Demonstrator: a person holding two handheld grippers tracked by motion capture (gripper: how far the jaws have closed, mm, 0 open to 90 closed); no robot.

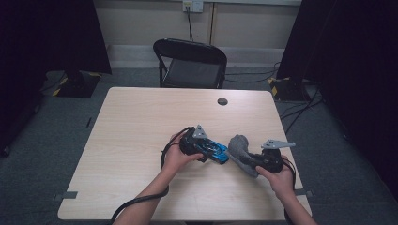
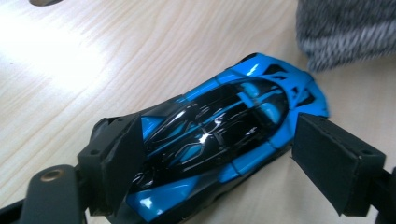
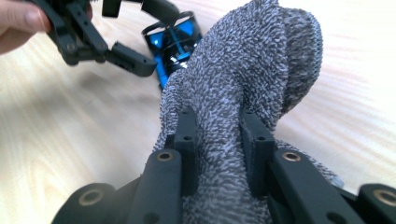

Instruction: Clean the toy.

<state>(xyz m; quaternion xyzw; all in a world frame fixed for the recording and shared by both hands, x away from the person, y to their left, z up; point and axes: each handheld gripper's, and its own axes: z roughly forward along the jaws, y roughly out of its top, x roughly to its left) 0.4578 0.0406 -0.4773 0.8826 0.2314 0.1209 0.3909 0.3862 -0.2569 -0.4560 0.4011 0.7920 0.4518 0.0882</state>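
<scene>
Grey terry cloth (image 3: 243, 79), bunched into a soft wad, is clenched between the jaws of the right gripper (image 3: 218, 154), which holds it just to the right of a glossy blue and black toy car (image 2: 219, 130) lying on the pale wooden counter (image 1: 141, 122) near its middle. The left gripper (image 2: 215, 154) straddles the car: one pad lies against the car's flank at the left of the left gripper view, while the other stands a little off the car's side, so the jaws look released rather than gripping, more a steadying frame than a clamp. In the high view the cloth (image 1: 239, 146) reaches the car's right end, touching it or nearly so. As a judgement, the work looks like wiping the car with the cloth, and it seems early: the cloth is at one end, and the roof and far flank remain to be passed over. A dark folding chair (image 1: 190, 63) stands beyond the counter's far edge.
</scene>
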